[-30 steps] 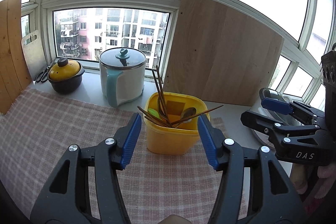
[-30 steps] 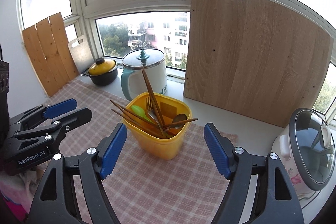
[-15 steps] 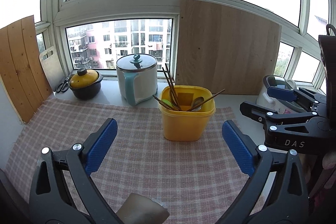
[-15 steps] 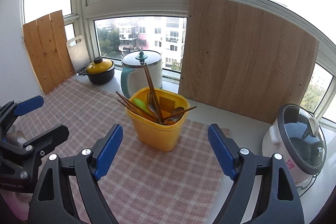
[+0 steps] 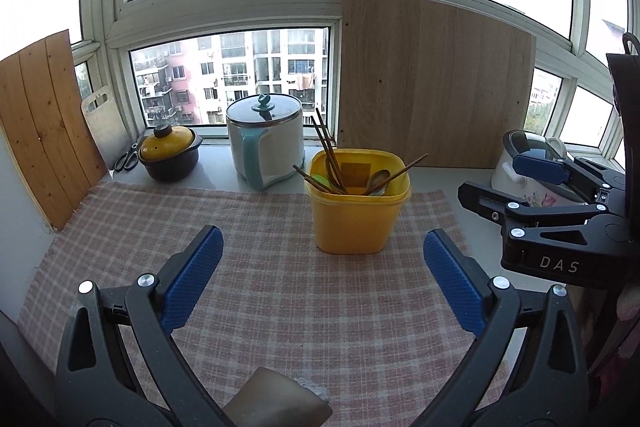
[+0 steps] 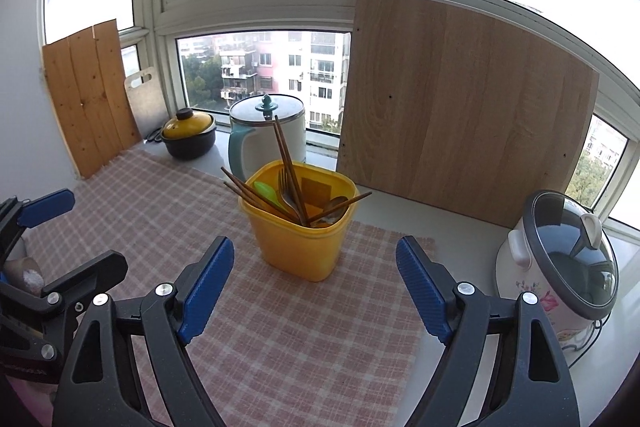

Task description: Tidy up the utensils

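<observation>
A yellow plastic container (image 5: 354,217) stands on the checked cloth (image 5: 248,267); it also shows in the right wrist view (image 6: 298,245). It holds several wooden chopsticks (image 6: 286,163), a metal fork (image 6: 285,187), a metal spoon (image 5: 378,181) and a green spoon (image 6: 266,191). My left gripper (image 5: 322,255) is open and empty, a short way back from the container. My right gripper (image 6: 314,265) is open and empty, also just in front of the container. Each gripper shows at the side of the other's view, the right one (image 5: 532,183) and the left one (image 6: 48,231).
A white electric kettle (image 5: 266,141) and a yellow-lidded black pot (image 5: 170,157) stand behind the cloth by the window. A large wooden board (image 5: 432,83) leans behind the container. A rice cooker (image 6: 560,267) stands at the right. Wooden planks (image 5: 40,127) and a cutting board (image 5: 106,123) lean at the left.
Both grippers have pulled back and away from the yellow container, which now looks smaller and farther. The left gripper's jaws have opened wider.
</observation>
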`<state>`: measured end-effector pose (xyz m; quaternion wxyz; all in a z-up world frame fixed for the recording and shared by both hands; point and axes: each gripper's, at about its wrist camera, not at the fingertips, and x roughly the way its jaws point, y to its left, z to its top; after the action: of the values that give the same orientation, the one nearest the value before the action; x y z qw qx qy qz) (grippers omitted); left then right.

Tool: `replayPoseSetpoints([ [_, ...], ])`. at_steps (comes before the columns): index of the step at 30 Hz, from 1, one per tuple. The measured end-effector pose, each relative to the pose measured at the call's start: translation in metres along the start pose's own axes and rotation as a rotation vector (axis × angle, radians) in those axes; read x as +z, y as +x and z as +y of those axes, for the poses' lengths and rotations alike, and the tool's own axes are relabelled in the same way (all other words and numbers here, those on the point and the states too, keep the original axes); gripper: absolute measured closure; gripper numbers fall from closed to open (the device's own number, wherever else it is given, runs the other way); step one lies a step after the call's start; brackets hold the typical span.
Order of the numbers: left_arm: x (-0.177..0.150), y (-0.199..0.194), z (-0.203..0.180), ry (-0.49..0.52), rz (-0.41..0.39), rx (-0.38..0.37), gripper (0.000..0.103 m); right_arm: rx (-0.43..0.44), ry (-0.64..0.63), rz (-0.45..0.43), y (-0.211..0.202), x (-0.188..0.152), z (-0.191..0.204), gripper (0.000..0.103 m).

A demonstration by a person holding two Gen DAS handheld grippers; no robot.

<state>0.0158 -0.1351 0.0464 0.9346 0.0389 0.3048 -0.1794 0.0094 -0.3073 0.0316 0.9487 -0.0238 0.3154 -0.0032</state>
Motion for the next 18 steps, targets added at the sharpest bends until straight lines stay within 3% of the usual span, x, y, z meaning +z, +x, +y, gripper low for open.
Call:
replayPoseSetpoints([
  [18,0.0020,-0.0042,0.0040,-0.018,-0.011,0.007,0.001,-0.002,-0.004,0.009,0.0036,-0.0026,0.0005,0.020],
])
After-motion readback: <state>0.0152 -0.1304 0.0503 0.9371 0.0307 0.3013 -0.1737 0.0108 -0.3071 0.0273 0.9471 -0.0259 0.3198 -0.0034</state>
